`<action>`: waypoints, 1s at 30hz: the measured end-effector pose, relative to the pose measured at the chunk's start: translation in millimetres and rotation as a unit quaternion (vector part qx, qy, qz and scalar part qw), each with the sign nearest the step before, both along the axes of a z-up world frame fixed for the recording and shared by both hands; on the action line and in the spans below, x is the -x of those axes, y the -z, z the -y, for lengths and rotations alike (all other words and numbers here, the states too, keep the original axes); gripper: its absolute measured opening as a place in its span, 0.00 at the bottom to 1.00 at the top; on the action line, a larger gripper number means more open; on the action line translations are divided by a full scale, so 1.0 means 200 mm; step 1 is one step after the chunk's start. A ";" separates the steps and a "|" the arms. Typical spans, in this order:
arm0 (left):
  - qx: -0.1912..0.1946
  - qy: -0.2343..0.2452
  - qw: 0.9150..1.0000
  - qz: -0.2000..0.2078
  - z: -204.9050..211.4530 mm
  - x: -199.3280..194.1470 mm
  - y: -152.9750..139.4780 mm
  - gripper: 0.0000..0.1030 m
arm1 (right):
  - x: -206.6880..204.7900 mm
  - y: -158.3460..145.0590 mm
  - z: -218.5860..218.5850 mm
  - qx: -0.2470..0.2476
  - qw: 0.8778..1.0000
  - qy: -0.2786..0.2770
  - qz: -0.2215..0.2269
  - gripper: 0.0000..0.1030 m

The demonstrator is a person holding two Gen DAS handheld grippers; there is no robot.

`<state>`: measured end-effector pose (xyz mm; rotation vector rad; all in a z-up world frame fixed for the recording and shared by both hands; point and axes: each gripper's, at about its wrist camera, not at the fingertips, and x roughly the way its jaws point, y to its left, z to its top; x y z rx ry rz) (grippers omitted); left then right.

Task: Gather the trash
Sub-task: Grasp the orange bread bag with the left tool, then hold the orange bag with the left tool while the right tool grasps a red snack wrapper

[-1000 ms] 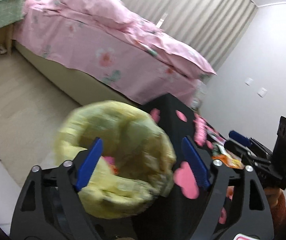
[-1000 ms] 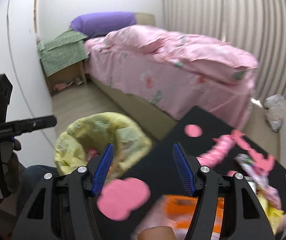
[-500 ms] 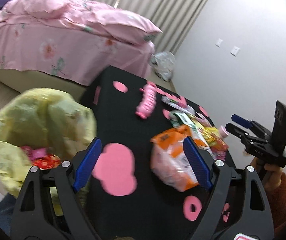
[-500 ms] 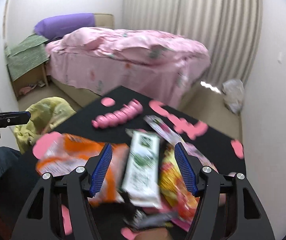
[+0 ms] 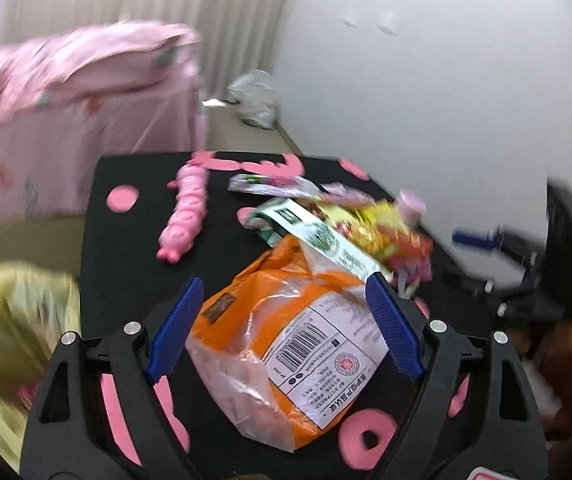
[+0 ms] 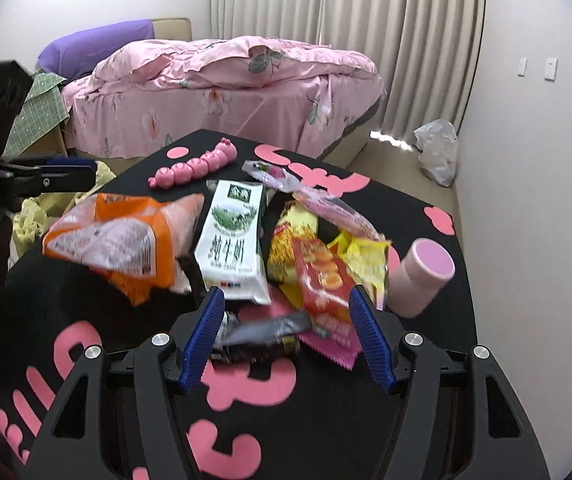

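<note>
Both grippers are spread wide, holding nothing. The left gripper (image 5: pixel 284 328) hovers over one orange snack bag (image 5: pixel 286 344) on the black table (image 6: pixel 86 304). The right gripper (image 6: pixel 287 340) sits over one dark wrapper (image 6: pixel 264 334). Also one milk carton (image 6: pixel 234 240), one red wrapper (image 6: pixel 321 276) and one pink cup (image 6: pixel 421 276).

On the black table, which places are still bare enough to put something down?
The black table is bare along its near edge, before the right claw, and left of the pink segmented toy. Crowded: the middle, from the orange plastic bag and white milk carton to the pink cylinder.
</note>
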<state>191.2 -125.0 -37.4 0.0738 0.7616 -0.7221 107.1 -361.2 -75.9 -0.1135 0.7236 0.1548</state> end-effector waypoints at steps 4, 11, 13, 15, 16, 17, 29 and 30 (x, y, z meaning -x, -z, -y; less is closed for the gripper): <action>-0.054 -0.027 0.998 -0.035 0.03 -0.13 0.12 0.77 | 0.03 0.03 0.06 -0.024 1.000 0.015 -0.007 0.60; -0.039 -0.083 0.990 -0.112 -0.09 -0.18 0.31 0.68 | 0.05 0.05 0.05 -0.031 0.999 0.016 -0.007 0.60; -0.036 -0.095 0.987 -0.124 -0.11 -0.17 0.31 0.59 | 0.04 0.05 0.03 -0.025 1.000 0.015 -0.006 0.60; -0.036 -0.099 0.986 -0.132 -0.12 -0.14 0.31 0.41 | 0.04 0.04 0.00 -0.024 1.000 0.010 -0.004 0.60; -0.027 -0.095 0.985 -0.139 -0.13 -0.12 0.30 0.27 | 0.03 0.04 -0.02 -0.025 1.000 0.004 -0.004 0.60; -0.021 -0.099 0.985 -0.138 -0.13 -0.10 0.29 0.25 | 0.03 0.04 -0.04 -0.026 1.000 -0.002 -0.004 0.60; 0.101 -0.219 0.967 -0.086 -0.59 0.10 0.02 0.16 | -0.01 0.04 -0.30 -0.027 0.994 -0.108 -0.002 0.60; 0.116 -0.225 0.963 -0.092 -0.64 0.12 0.02 0.16 | -0.04 0.05 -0.34 -0.033 0.992 -0.126 -0.006 0.60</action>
